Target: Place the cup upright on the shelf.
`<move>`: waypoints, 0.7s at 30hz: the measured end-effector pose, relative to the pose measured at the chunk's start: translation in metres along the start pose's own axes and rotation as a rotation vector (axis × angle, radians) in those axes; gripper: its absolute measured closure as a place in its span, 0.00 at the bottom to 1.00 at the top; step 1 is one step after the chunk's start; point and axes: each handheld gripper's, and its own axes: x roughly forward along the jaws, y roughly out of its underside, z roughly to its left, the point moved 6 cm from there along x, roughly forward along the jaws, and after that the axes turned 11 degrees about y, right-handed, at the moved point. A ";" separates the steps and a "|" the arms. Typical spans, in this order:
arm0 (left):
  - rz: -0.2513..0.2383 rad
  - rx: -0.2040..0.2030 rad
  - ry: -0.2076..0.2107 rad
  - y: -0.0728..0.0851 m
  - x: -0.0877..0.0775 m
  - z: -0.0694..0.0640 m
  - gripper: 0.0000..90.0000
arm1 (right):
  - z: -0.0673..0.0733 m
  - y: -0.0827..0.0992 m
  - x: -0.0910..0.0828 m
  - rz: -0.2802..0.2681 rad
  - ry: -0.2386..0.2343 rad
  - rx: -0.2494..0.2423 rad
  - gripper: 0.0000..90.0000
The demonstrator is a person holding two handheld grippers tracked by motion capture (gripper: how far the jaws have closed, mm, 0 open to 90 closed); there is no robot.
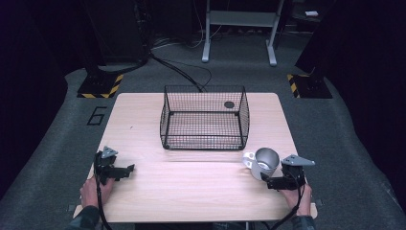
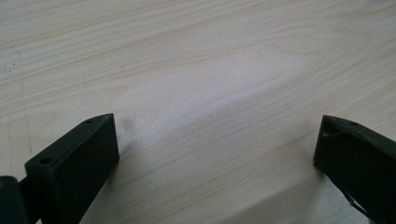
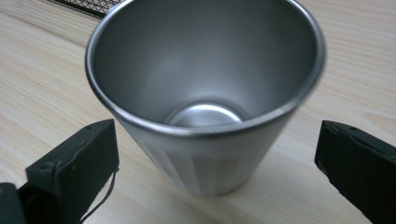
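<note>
Where the pale wooden bench [image 1: 191,191] was seen from the high view, a black wire basket [image 1: 205,117] was found standing at its far middle, empty but for a small dark round thing [image 1: 229,104] that was seen at its far right wall. Just beside the basket's near right corner, a steel cup [image 1: 264,162] was seen upright, its mouth open to the camera and its long axis standing roughly vertical, a pale patch being noted on its left side that could not be made out.

The right gripper [image 1: 274,182] was held directly behind the cup on the person's side, and the cup was judged to lie straight ahead of it. In the right gripper view the cup [image 3: 205,107] was framed between the two fingers [image 3: 77,168], which were spread wide, apart from its wall on either side and pinching nothing. A short advance and a closing about the lower wall was judged to be all the coming grasp required.

The left gripper [image 1: 125,170] was rested well apart at the near left, its fingers [image 2: 79,163] likewise spread over bare wood. The right hand was therefore judged much the nearer.
</note>
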 end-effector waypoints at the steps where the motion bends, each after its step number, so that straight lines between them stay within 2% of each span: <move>1: 0.009 0.000 0.004 0.000 -0.001 0.000 0.00 | 0.001 -0.001 0.001 0.002 -0.004 -0.006 0.00; 15: 0.011 0.000 0.004 0.000 -0.001 0.000 0.00 | 0.010 -0.016 0.012 -0.009 -0.025 -0.015 0.00; 21: 0.010 0.000 0.004 0.000 -0.001 0.000 0.00 | 0.014 -0.020 0.017 -0.018 0.002 -0.019 0.00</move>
